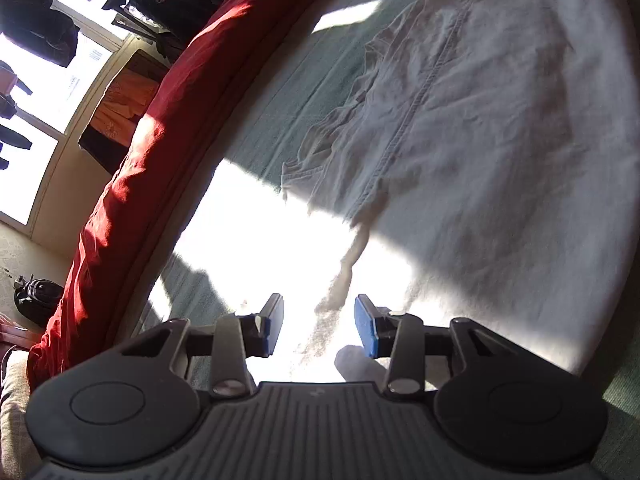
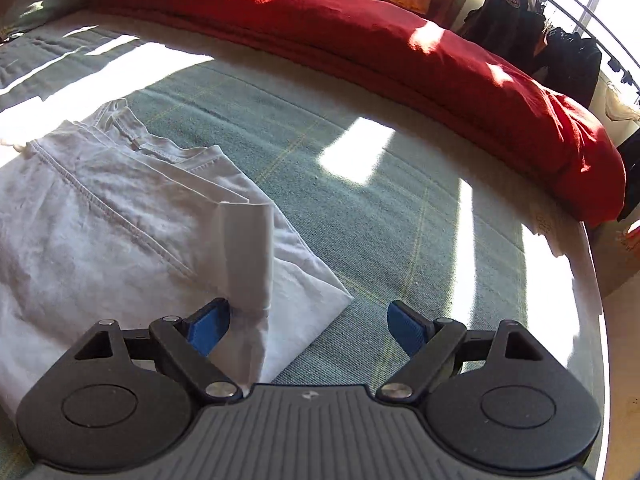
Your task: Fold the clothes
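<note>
Spreading both hand-held grippers, left (image 1: 319, 326) and right (image 2: 309, 326), agape and empty, we leave the pale garment (image 2: 120, 216) ahead on the bed (image 2: 360, 200) for its next fold.

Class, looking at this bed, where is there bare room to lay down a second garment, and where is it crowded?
Bare green cover lies between the white garment and the red duvet, ahead of the right tool. It is crowded on the garment's side.

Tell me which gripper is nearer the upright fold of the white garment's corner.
Right. The right gripper has that upright fold just inside its left pad, jaws wide. The left gripper hovers over the white garment at its opposite, sunlit end, pads apart.
</note>
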### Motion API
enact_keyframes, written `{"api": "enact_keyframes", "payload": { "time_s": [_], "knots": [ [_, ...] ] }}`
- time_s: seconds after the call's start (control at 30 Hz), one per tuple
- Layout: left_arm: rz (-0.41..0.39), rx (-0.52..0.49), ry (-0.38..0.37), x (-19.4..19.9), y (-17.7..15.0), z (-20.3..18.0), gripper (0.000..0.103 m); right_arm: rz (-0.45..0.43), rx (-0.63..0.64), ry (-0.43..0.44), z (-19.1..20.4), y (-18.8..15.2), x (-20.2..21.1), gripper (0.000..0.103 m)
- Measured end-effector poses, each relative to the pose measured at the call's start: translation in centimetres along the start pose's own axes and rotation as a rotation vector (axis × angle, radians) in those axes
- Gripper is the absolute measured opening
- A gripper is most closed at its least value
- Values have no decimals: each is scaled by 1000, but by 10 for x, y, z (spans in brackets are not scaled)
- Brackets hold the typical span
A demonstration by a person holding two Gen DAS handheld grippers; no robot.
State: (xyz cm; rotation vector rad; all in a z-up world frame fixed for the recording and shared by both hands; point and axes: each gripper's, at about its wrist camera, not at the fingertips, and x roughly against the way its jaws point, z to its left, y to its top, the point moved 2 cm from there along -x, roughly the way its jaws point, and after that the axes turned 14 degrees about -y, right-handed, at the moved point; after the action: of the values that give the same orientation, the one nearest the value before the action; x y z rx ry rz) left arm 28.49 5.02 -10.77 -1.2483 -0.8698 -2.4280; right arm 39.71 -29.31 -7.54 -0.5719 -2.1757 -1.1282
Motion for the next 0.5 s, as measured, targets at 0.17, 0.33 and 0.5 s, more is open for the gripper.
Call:
{"api": "enact_keyframes", "payload": {
  "time_s": [0.17, 0.33, 0.5],
  "knots": [
    [-37, 90, -17, 17, 2, 5, 41, -21, -27, -50, -2, -6, 11, 89],
    [-111, 101, -87, 47, 10, -21, 44, -72, -69, 42, 14, -9, 56, 89],
    [-156, 66, -146, 61, 18, -62, 49, -57, -78, 203, 42, -28, 90, 60]
  ]
}}
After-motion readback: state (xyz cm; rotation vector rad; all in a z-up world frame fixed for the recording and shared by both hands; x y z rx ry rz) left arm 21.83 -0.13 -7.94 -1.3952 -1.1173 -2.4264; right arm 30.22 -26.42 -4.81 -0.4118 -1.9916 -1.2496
